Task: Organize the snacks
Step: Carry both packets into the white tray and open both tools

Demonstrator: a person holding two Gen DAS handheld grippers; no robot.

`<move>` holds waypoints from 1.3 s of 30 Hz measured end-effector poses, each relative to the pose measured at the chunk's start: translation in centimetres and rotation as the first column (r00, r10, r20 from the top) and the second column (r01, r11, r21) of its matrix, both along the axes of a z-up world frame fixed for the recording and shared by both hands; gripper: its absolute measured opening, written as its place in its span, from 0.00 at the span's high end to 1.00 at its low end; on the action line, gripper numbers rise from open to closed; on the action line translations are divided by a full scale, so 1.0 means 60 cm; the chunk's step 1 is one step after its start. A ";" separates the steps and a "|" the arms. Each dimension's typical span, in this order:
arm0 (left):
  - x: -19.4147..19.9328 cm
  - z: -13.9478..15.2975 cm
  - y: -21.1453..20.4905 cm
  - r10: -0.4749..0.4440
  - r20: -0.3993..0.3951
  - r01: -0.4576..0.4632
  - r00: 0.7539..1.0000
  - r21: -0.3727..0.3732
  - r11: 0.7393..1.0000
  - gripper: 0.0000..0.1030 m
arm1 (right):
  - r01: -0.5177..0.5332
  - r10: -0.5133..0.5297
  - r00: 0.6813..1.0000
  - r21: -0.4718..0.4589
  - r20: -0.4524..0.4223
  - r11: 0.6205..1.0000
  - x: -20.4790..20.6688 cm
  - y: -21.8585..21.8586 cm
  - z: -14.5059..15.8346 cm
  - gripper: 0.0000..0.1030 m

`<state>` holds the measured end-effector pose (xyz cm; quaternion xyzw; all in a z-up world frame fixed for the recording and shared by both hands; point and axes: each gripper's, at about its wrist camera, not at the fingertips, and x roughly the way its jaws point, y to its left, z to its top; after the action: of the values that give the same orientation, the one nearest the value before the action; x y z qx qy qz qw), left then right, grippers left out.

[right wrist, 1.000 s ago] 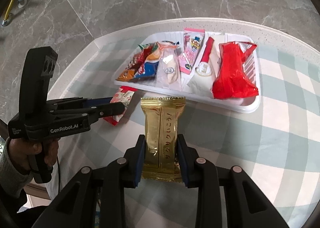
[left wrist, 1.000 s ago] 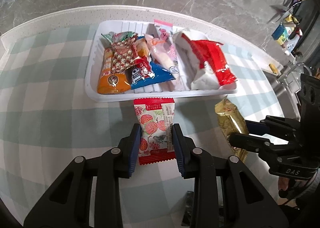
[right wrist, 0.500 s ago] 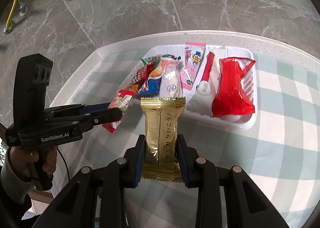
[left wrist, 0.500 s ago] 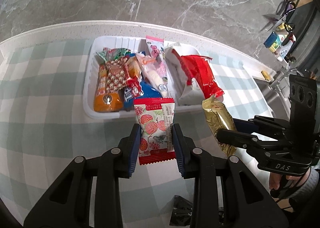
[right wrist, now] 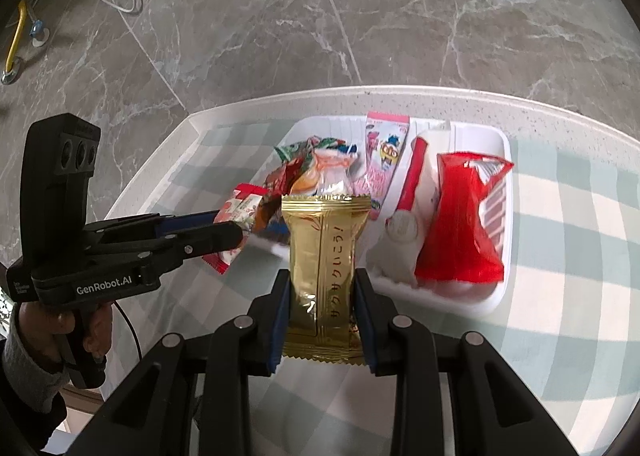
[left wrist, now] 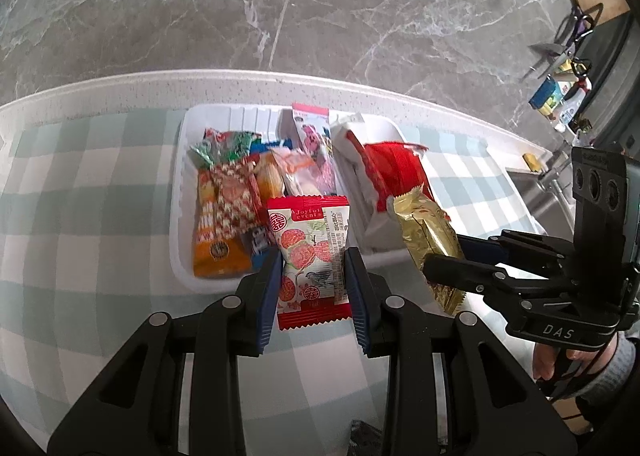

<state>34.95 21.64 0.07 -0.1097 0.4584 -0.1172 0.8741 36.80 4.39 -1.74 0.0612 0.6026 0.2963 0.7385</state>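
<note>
Left gripper [left wrist: 313,283] clamps the red-and-white packet [left wrist: 310,256]; right gripper [right wrist: 320,310] clamps the gold packet [right wrist: 325,276] — both held above the tray [right wrist: 505,216] front edge. Packets look light, crinkly, slippery (contents possibly brittle) — grip mid-body, gently.

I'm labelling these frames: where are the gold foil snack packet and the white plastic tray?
gold foil snack packet [right wrist: 322,272], right wrist view, middle of its printed front.
white plastic tray [left wrist: 178,192], left wrist view, left rim.
</note>
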 end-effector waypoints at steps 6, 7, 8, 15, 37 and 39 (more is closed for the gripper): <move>0.026 0.009 0.003 0.008 0.011 -0.008 1.000 0.012 1.000 0.71 | 0.014 -0.014 1.000 0.004 0.000 1.000 0.031 0.003 -0.008 0.68; 0.030 0.010 0.003 0.008 0.011 -0.008 1.000 0.013 1.000 0.71 | 0.019 -0.019 1.000 0.006 -0.001 1.000 0.036 0.002 -0.009 0.68; 0.034 0.010 0.003 0.008 0.012 -0.008 1.000 0.016 1.000 0.71 | 0.023 -0.023 1.000 0.007 -0.002 1.000 0.042 0.002 -0.011 0.68; 0.069 0.009 -0.001 0.006 0.014 -0.006 1.000 0.032 0.999 0.71 | 0.042 -0.042 0.999 0.004 0.002 0.999 0.078 0.001 -0.021 0.68; 0.172 -0.021 -0.019 0.011 -0.004 -0.011 1.000 0.068 0.998 0.71 | 0.068 -0.069 0.998 -0.011 -0.013 0.998 0.150 0.012 -0.071 0.68; 0.180 -0.026 -0.019 0.019 -0.006 -0.019 1.000 0.075 0.997 0.71 | 0.069 -0.070 0.998 -0.018 -0.010 0.997 0.152 0.012 -0.074 0.67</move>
<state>45.74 20.47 -1.52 -0.0817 0.4645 -0.0911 0.8771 45.93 5.10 -6.19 0.0770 0.6066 0.2647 0.7457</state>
